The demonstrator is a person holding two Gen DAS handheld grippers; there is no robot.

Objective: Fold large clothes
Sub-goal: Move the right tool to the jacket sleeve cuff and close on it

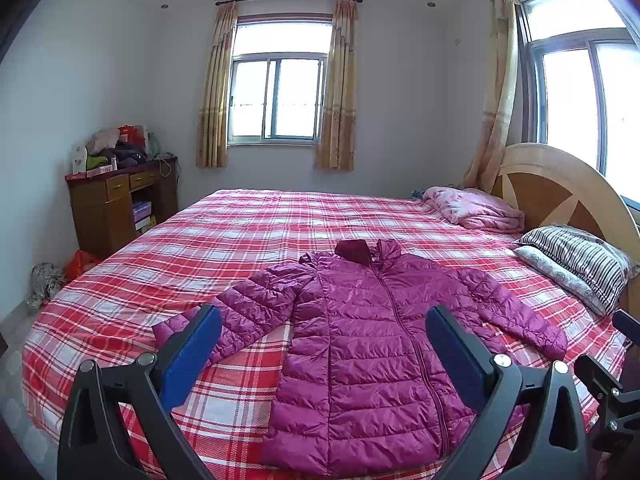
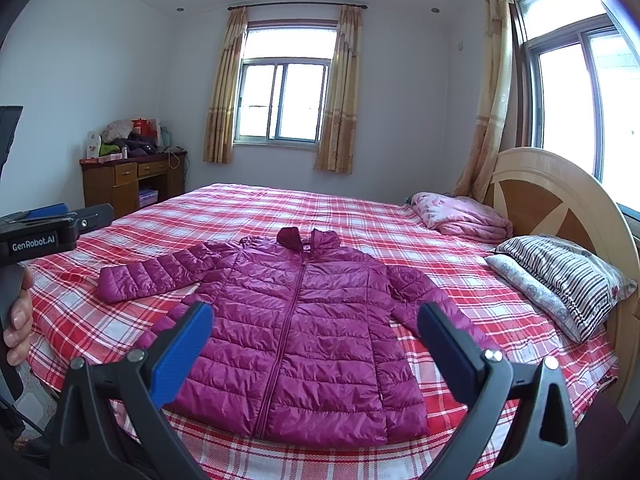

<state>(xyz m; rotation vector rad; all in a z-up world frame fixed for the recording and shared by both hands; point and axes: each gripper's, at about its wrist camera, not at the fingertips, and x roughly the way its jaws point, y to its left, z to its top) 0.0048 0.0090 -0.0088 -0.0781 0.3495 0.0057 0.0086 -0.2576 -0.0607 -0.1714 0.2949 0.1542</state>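
Observation:
A magenta quilted puffer jacket [image 1: 360, 352] lies flat, front up and zipped, on the red plaid bed [image 1: 224, 248], collar towards the far side and both sleeves spread out. It also shows in the right wrist view [image 2: 304, 328]. My left gripper [image 1: 320, 320] is open and empty, held above the jacket's near hem. My right gripper [image 2: 316, 320] is open and empty, above the hem and right sleeve. The left gripper's body [image 2: 44, 232] shows at the left edge of the right wrist view, held by a hand.
A folded pink blanket [image 1: 476, 208] and striped pillows [image 1: 580, 264] lie by the round wooden headboard [image 1: 560, 188] on the right. A wooden desk [image 1: 116, 204] piled with items stands at the far left wall. Bags [image 1: 60, 272] lie on the floor beside the bed.

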